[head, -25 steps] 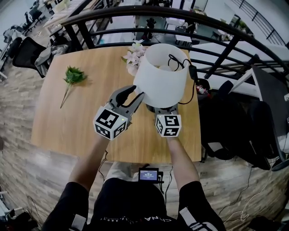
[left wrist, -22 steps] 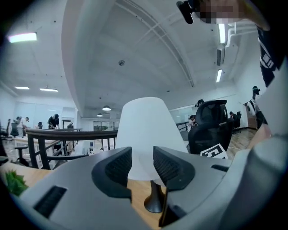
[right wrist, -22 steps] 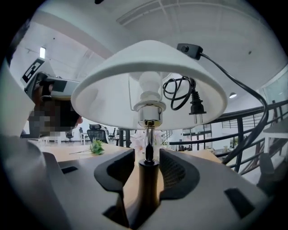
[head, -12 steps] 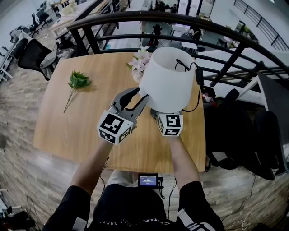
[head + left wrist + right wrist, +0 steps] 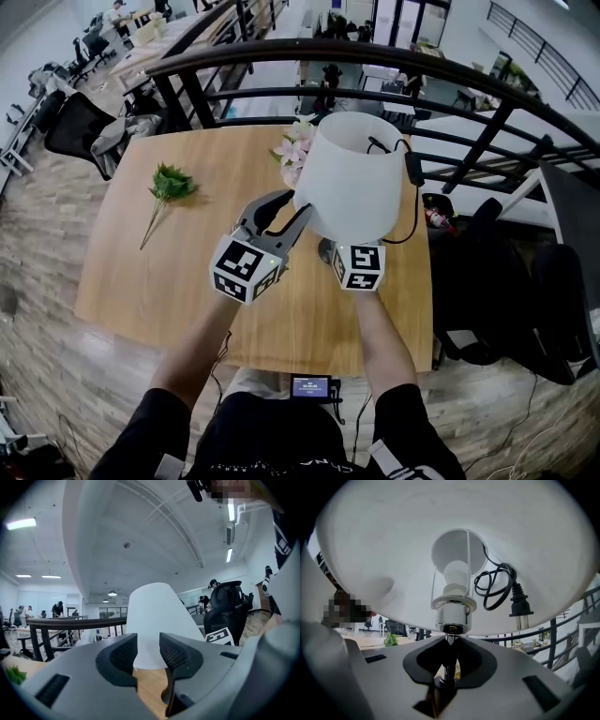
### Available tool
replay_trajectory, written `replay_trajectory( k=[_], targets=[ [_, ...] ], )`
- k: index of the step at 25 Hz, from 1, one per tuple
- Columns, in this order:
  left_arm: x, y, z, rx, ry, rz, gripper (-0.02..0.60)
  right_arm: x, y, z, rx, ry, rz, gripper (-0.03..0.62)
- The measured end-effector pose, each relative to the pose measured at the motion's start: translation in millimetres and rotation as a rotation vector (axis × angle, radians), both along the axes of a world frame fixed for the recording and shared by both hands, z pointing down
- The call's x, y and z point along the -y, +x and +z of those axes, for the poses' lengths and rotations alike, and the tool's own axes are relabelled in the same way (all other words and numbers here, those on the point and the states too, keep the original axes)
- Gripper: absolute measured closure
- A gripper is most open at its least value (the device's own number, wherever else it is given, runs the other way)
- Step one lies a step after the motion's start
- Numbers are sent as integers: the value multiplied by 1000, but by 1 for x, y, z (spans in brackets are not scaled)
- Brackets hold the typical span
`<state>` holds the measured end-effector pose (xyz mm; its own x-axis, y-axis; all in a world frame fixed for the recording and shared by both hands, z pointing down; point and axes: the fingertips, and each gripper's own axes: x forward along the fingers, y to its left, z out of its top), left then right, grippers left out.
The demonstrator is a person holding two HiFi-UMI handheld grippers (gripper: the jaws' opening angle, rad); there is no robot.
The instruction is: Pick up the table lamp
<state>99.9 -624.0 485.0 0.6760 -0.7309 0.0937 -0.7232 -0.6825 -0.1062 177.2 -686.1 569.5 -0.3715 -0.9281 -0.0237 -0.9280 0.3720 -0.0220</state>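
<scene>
The table lamp has a white shade with its black cord and plug coiled inside, above a chrome socket and thin stem. My right gripper reaches level under the shade. Its jaws are closing and their pads press on the stem. In the head view only its marker cube shows below the shade's rim. My left gripper is open just left of the shade, with nothing between its fingers. The shade stands straight ahead of it.
The lamp stands on a wooden table. A green sprig lies at the left and pink flowers behind the lamp. A black railing curves behind the table, and dark office chairs stand to the right.
Both grippers have edged forward toward the lamp. The right gripper's cube now sits tight under the shade's rim, and the left gripper's fingers are nearer the shade's side.
</scene>
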Motion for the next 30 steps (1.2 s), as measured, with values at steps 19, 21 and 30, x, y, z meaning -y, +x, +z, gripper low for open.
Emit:
replay_trajectory(
  k=[19, 21, 30],
  targets=[
    [-26, 23, -49, -34, -26, 126, 442, -35, 23, -40, 22, -127, -22, 517],
    [-35, 25, -61, -39, -32, 136, 442, -46, 26, -51, 24, -142, -22, 517],
    [-81, 20, -80, -47, -87, 143, 440, -94, 45, -99, 31, -162, -2, 517]
  ],
)
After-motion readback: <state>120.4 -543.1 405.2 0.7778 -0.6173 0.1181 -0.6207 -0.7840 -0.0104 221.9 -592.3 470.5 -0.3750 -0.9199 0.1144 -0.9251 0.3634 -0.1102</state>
